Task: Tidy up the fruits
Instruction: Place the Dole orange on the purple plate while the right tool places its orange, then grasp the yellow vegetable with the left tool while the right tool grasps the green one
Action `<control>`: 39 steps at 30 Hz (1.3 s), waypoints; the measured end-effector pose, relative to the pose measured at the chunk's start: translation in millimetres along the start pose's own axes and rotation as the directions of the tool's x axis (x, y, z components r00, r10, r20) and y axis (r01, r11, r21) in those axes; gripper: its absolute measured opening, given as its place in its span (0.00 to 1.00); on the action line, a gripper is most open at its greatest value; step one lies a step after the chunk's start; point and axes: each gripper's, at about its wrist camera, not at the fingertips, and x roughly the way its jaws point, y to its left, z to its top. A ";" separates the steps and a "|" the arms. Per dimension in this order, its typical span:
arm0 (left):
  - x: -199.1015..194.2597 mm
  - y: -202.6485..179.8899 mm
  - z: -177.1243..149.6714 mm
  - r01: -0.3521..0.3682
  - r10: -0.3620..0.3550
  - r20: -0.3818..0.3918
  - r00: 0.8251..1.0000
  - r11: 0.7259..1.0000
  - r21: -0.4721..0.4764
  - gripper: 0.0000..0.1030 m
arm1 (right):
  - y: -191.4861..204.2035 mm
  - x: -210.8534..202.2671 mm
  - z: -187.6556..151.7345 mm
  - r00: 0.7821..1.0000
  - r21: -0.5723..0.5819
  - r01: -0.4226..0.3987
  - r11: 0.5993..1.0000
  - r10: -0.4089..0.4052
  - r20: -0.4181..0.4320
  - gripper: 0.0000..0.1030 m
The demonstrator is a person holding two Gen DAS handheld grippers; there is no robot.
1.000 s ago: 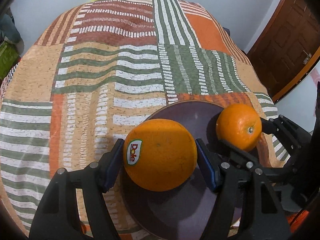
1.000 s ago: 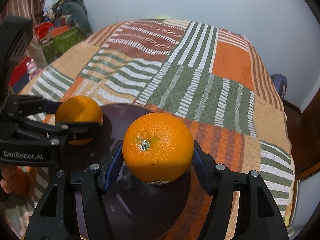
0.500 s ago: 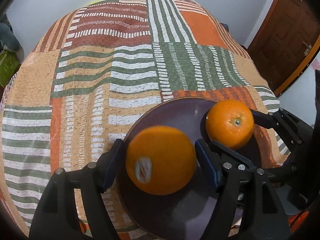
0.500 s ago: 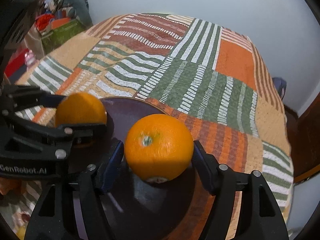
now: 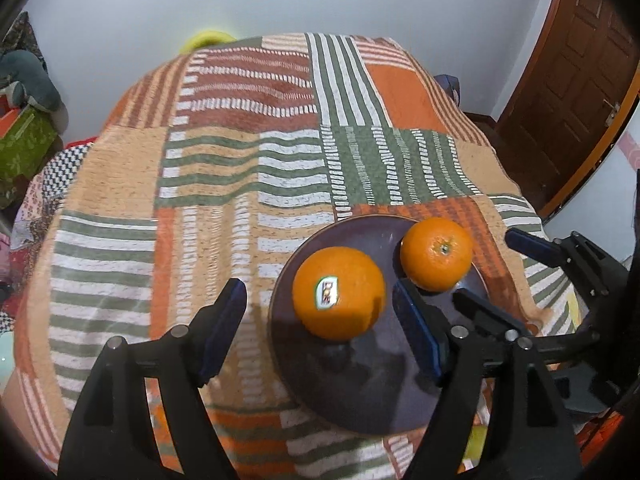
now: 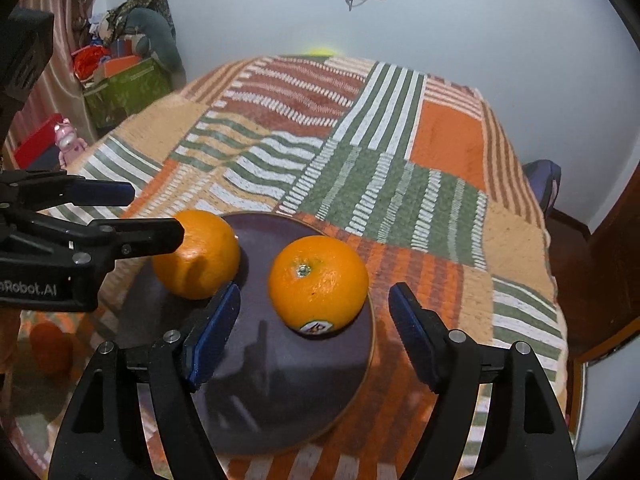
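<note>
We let go of two oranges

Our left gripper (image 5: 320,332) and right gripper (image 6: 314,336), jaws just spread apart, hold nothing. Both oranges (image 5: 339,293) (image 6: 318,282) sit on the dark plate (image 5: 360,392). We should lift straight away, bumping neither.

Both wrist views looked steeply down from close above, side by side, sharing dark plate (image 5: 360,408) (image 6: 280,420), two oranges.

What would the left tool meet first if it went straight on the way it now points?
Probably the stickered orange on the dark plate: it lies between the open left tool pads, untouched, though depth is uncertain.
</note>
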 end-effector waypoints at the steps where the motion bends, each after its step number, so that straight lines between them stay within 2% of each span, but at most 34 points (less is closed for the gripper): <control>1: -6.1 -0.5 -2.0 -0.002 0.002 0.005 1.000 1.000 0.001 0.73 | 1.1 -6.5 -0.3 1.000 -0.002 0.002 1.000 -0.002 0.007 0.72; 6: -44.3 -4.5 -18.6 -0.010 0.009 0.042 0.999 1.000 0.016 0.73 | 9.0 -44.6 -8.6 0.998 -0.031 0.035 0.999 -0.033 0.055 0.72; 10: -73.2 -11.6 -37.0 -0.023 0.020 0.065 0.998 0.999 0.040 0.73 | 12.5 -75.5 -22.4 0.996 -0.028 0.041 0.999 -0.039 0.084 0.77; 19: -114.8 -25.6 -90.1 -0.021 0.016 0.078 0.997 0.998 0.062 0.77 | 19.9 -111.6 -61.9 0.997 0.010 0.031 0.999 -0.031 0.077 0.77; 27: -111.3 -31.9 -138.1 0.035 -0.036 0.006 0.999 0.999 0.022 0.77 | 24.0 -115.3 -104.5 1.000 0.058 -0.002 0.998 0.000 0.025 0.77; 34: -90.3 -41.6 -166.3 0.059 -0.057 -0.048 0.997 0.998 0.025 0.76 | 18.6 -91.0 -132.4 0.998 0.089 -0.010 0.996 0.015 -0.057 0.77; 37: -79.8 -46.3 -173.5 0.069 -0.067 -0.071 0.995 0.997 0.028 0.69 | 16.6 -82.3 -135.9 0.997 0.088 -0.007 0.996 0.014 -0.074 0.77; 39: -73.0 -49.1 -177.5 0.076 -0.073 -0.091 0.993 0.997 0.034 0.60 | 17.2 -76.6 -135.9 0.997 0.081 -0.015 0.997 0.021 -0.079 0.77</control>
